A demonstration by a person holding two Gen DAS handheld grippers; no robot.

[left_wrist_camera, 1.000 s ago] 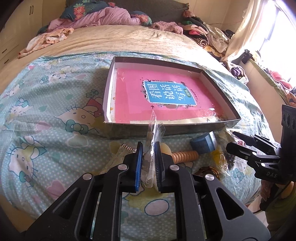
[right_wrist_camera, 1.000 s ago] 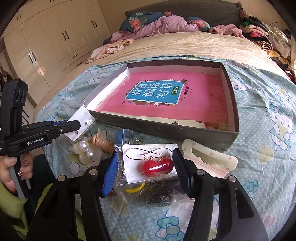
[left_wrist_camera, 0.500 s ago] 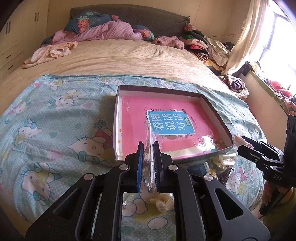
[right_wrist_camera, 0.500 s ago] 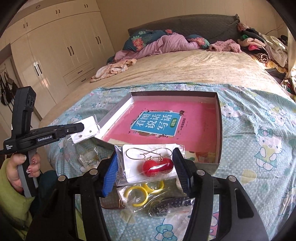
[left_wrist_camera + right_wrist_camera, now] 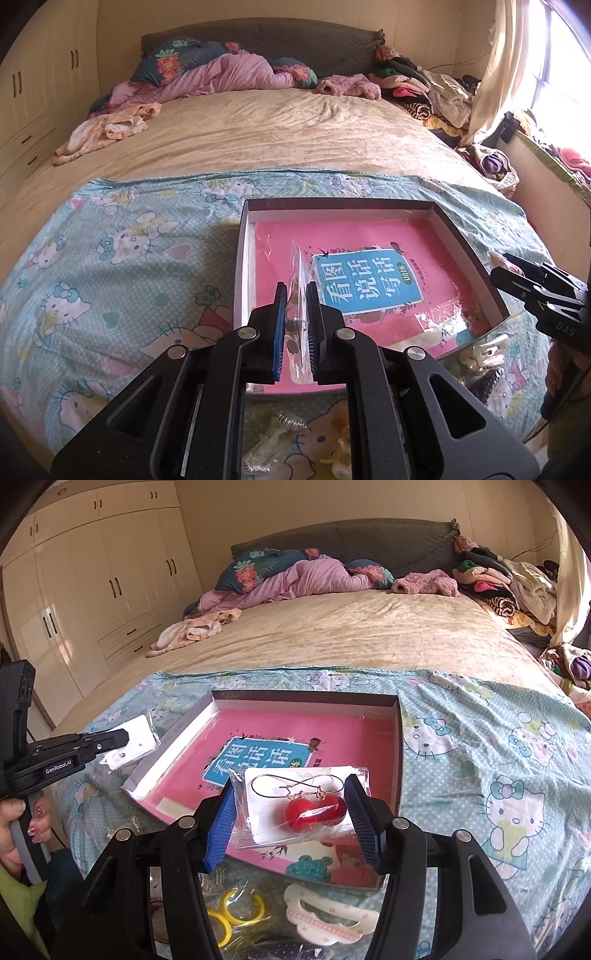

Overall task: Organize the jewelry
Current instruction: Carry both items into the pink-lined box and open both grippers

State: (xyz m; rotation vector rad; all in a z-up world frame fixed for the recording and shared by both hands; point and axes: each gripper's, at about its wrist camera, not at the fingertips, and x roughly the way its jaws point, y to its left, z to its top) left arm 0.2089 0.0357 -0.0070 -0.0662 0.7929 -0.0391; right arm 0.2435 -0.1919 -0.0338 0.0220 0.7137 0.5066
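The left gripper (image 5: 295,325) is clenched on a clear plastic packet (image 5: 297,295) that stands edge-on between its blue pads in the lower centre of the left wrist view; in the right wrist view the same packet (image 5: 135,742) shows at the left edge as a white card in a clear sleeve, pinched at the gripper's tip. The right gripper (image 5: 291,812) grasps a wider clear packet of red bead earrings (image 5: 314,808) on a white card, its jaws part way apart with a pad pressed to each side of the packet. Both packets hang above a shallow open box (image 5: 240,258) lined with a pink sheet bearing a blue label (image 5: 364,284), which fills the centre of both views. The box rests on a Hello Kitty sheet (image 5: 122,251) spread over a beige bed. At the bottom of the right wrist view, on the sheet near the box's front wall, lie yellow hoop earrings (image 5: 236,912) in a bag and a pink-and-white hair clip card (image 5: 325,919). A person's hand (image 5: 16,830) grips the left gripper's handle at the lower left.
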